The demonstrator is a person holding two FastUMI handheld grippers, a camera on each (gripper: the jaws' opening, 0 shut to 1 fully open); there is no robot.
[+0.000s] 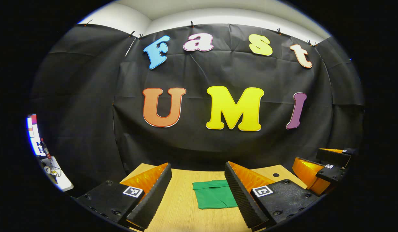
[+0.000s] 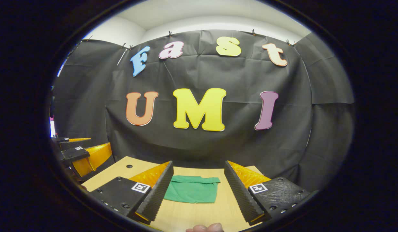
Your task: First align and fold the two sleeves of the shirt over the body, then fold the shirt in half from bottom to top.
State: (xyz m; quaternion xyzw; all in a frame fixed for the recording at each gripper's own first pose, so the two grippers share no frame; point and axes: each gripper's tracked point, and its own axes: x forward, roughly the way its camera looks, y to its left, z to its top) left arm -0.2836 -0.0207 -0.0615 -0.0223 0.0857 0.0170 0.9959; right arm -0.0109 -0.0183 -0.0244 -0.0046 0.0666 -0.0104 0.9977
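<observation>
A green shirt [image 1: 214,194] lies folded into a small flat rectangle on the wooden table [image 1: 183,206]. In the left gripper view my left gripper [image 1: 197,193] hovers above the table with its fingers wide apart and nothing between them; the shirt sits ahead, partly behind the right finger [image 1: 239,196]. In the right gripper view the same shirt [image 2: 192,189] lies ahead between the fingers of my right gripper [image 2: 197,190], which is open and empty. The right gripper [image 1: 324,169] appears at the far right of the left gripper view, the left gripper [image 2: 81,154] at the far left of the right gripper view.
The black cloth wall stands just behind the table's far edge. Small dark holes [image 1: 275,175] [image 2: 129,166] mark the table top near its far corners. A fingertip [image 2: 205,228] shows at the bottom of the right gripper view. A white shelf with small items [image 1: 54,170] stands off to the left.
</observation>
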